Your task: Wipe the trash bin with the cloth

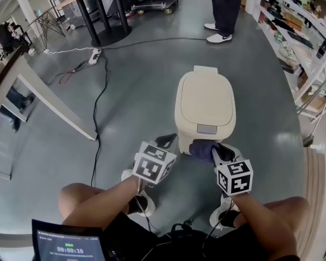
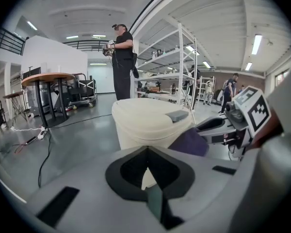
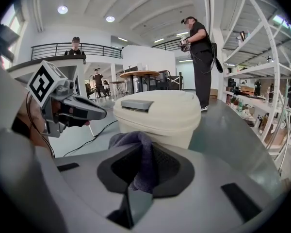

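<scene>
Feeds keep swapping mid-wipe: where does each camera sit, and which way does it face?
Head view: on the person's head, looking steeply down at the trash bin; shows both forearms, shoes, left gripper, and right gripper holding the cloth.
Left gripper view: rides that gripper, looks along its shut, empty jaws at the bin; right gripper shows at right.
Right gripper view: looks along jaws shut on the cloth toward the bin; left gripper shows at left.
Shared: all three show the bin and cloth.
</scene>
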Motion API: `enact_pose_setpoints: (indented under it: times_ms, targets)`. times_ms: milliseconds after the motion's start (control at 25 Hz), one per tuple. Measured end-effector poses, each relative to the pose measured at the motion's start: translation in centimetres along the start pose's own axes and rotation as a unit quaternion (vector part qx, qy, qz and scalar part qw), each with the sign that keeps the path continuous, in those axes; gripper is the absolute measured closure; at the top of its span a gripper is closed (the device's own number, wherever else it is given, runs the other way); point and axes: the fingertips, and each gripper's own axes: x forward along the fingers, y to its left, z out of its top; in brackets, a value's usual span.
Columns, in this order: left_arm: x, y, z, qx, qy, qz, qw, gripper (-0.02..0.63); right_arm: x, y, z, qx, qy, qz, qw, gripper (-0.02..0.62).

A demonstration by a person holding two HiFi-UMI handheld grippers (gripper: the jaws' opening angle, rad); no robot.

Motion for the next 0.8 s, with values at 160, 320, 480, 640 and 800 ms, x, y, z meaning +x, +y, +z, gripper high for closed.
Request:
enact_pose_setpoints:
  times_ms: [160, 320, 480, 640, 800]
  targets:
    - [1.4, -2.5, -0.3, 0.01, 0.012, -0.026, 0.9995, 0.604, -0.9, -2.3, -1.0, 0.011, 0.003, -0.021, 1.0, 0.531]
    - [2.7, -4.2, -0.2, 0.021, 0.022, -0.043, 0.9986, 0.604, -1.1, -4.4, -1.4, 0.013, 0.005, -0.037, 0.999, 0.531]
    - [4.0, -5.9, 0.0, 0.027, 0.028, -0.057, 0.9976, 0.604, -1.3, -6.3, -1.8, 0.017, 0.008, -0.051, 0.999, 0.531]
    - [4.9, -7.1, -0.4, 0.038, 0.037, -0.069, 0.9962, 0.604, -1.2, -7.2, -2.2, 0.017, 0.015, -0.056, 0.998, 0.531]
    - [4.6, -6.6, -1.4, 0.037, 0.046, -0.064, 0.9962, 0.604, -0.8, -6.6, -3.0, 0.009, 0.027, -0.047, 0.998, 0.531]
